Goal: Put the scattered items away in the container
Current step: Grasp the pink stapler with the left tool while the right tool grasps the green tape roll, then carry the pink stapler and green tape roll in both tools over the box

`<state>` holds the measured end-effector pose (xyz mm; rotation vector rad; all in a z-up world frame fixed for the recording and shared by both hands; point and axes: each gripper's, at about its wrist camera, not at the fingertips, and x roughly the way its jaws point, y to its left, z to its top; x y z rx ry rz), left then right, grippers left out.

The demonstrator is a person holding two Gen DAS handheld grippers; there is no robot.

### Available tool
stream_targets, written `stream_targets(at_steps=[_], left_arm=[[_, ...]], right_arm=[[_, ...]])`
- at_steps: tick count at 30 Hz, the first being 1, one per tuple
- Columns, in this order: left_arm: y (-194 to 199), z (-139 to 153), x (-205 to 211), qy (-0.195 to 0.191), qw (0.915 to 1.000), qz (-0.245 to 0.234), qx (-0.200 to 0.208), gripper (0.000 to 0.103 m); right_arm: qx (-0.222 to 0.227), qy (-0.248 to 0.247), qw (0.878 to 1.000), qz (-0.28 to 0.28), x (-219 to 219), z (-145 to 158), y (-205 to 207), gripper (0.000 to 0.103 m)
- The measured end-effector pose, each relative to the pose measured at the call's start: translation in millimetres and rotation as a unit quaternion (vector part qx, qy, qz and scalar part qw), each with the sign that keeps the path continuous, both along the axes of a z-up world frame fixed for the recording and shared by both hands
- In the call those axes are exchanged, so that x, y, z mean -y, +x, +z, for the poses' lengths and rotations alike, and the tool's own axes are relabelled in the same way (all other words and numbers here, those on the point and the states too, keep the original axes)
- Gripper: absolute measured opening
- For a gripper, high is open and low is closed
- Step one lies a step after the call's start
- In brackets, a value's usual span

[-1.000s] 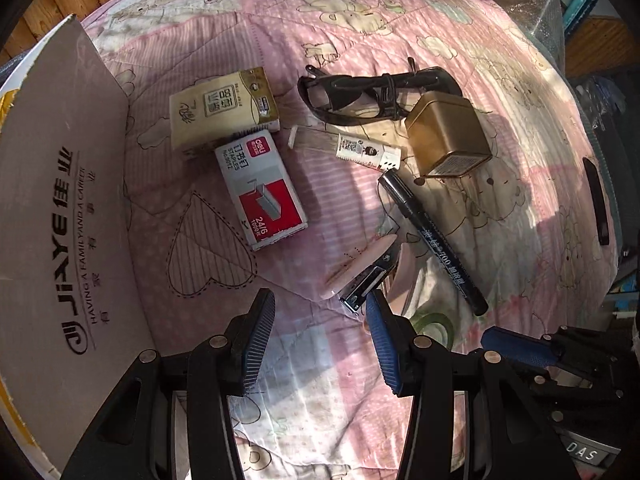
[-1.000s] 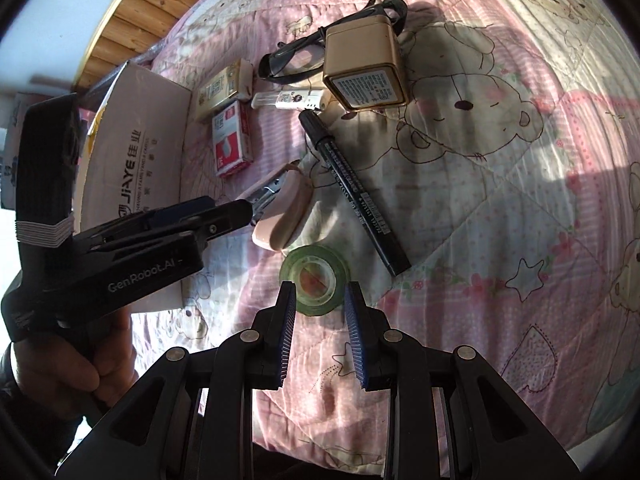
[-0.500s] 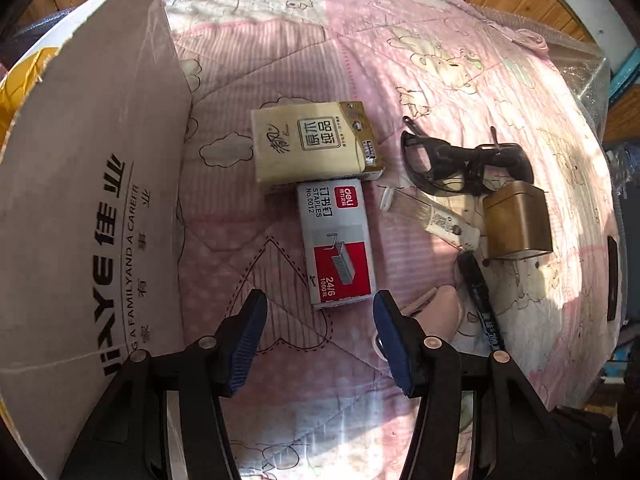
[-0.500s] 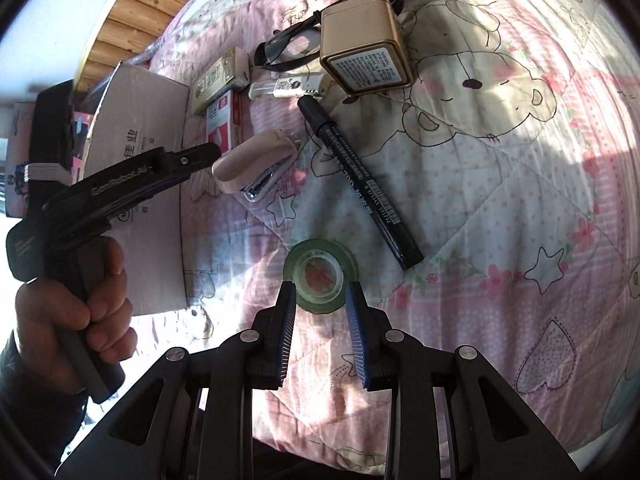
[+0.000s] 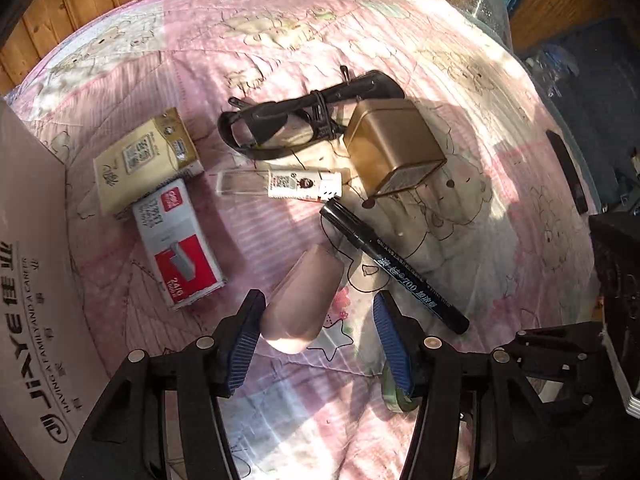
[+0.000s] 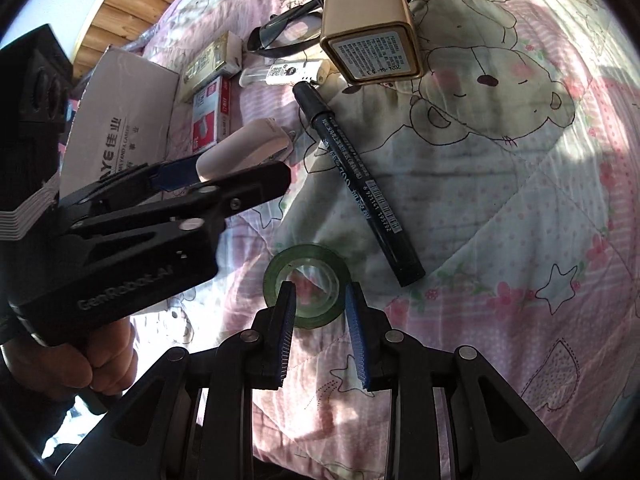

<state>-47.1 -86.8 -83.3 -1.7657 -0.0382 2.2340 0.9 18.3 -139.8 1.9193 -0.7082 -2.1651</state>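
Left gripper [image 5: 316,328] has the stapler, right one sits over the tape roll.

The pink stapler [image 5: 304,296] is a chunky, rounded pale-pink thing with a metal underside; its rear end sits between the left fingers, though I can't tell for sure if they're pinching it. It's at about 6 o'clock on the pink bear quilt [image 6: 500,184]. The right gripper [image 6: 320,328] has its jaws parted, straddling the near edge of the green tape roll [image 6: 306,284]. A black marker [image 6: 356,184] lies at 1 o'clock from the tape, with a gold tin [image 6: 370,30] and black glasses [image 5: 296,120] beyond. The cardboard box [image 5: 32,264] is at 9 o'clock, with the staples box [image 5: 178,240] just beside it.
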Motion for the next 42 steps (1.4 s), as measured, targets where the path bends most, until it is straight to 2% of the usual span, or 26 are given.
stream_targets(at_steps=[1, 2, 4, 5, 6, 9, 12, 18, 24, 30, 42], left_arm=[[-1, -5, -1, -0.009, 1.0, 0.0, 0.003, 0.057], [-2, -10, -3, -0.017, 0.9999, -0.001, 0.003, 0.055], [-2, -12, -2, -0.018, 0.9998, 0.005, 0.0, 0.051], [-3, -12, -1, -0.019, 0.9998, 0.009, 0.0, 0.046], [-4, -10, 0, -0.025, 0.9996, 0.01, 0.001, 0.035], [-6, -9, 7, -0.016, 0.9996, 0.02, 0.008, 0.029], [-5, -6, 13, -0.007, 0.9994, 0.03, 0.017, 0.028], [3, 9, 22, 0.008, 0.9987, 0.047, 0.015, 0.027], [8, 31, 33, 0.011, 0.9972, 0.075, -0.001, 0.027], [11, 54, 43, 0.032, 0.9941, 0.102, -0.014, 0.027], [27, 107, 71, 0.018, 0.9871, 0.146, -0.064, 0.027]], right_arm=[[0.002, 0.02, 1.0, 0.005, 1, -2, -1, 0.025], [0.0, 0.038, 0.999, 0.009, 3, -4, -2, 0.017], [-0.002, 0.049, 0.999, 0.016, 7, -4, -4, 0.016], [-0.003, 0.056, 0.998, 0.024, 10, -3, -5, 0.017], [-0.006, 0.064, 0.997, 0.03, 12, -3, -5, 0.017], [-0.012, 0.065, 0.997, 0.028, 13, -2, -2, 0.015], [-0.013, 0.033, 0.999, 0.003, 5, 1, 4, 0.015], [-0.021, 0.012, 1.0, -0.01, 2, 18, 13, 0.015], [-0.034, 0.022, 0.999, -0.002, 5, 36, 13, 0.015], [-0.046, 0.028, 0.999, 0.005, 10, 52, 9, 0.015], [-0.066, 0.042, 0.997, 0.028, 30, 79, -2, 0.015]])
